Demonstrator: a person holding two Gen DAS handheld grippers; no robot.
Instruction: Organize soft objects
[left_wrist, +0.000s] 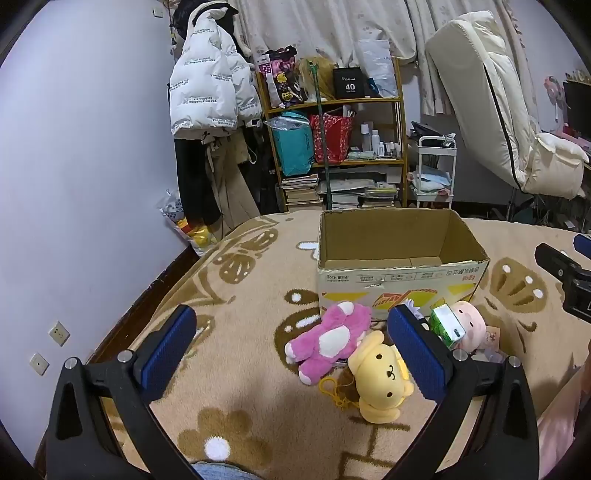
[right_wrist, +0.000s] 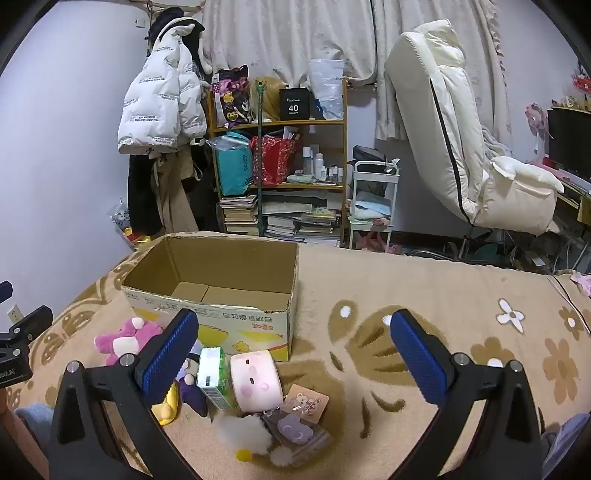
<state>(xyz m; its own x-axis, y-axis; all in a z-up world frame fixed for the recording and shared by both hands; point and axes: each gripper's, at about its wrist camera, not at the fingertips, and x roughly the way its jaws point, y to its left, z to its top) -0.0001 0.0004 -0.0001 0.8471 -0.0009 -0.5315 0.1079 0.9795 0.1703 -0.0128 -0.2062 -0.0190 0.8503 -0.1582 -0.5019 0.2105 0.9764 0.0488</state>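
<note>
Item: cardboard box, twelve o'clock, empty. Pink plush, yellow plush, pink cylinder plush lay before it. My left gripper and right gripper gaped, holding nothing. I judged nothing sorted.

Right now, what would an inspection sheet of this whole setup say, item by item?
Surface: tan flowered blanket on a bed.
Job's things: open cardboard box, nothing seen inside; in front of it a pink plush, yellow dog plush, pale pink plush and purple plush, all outside the box.
Clutter: green carton, bear card, bagged purple charm among the toys.
Grippers: left gripper open over the pink and yellow plush, holding nothing; right gripper open above the blanket, holding nothing.
Cables: nothing seen.
Surroundings: shelf of bags and books, white jacket, curtains, white chair.
</note>
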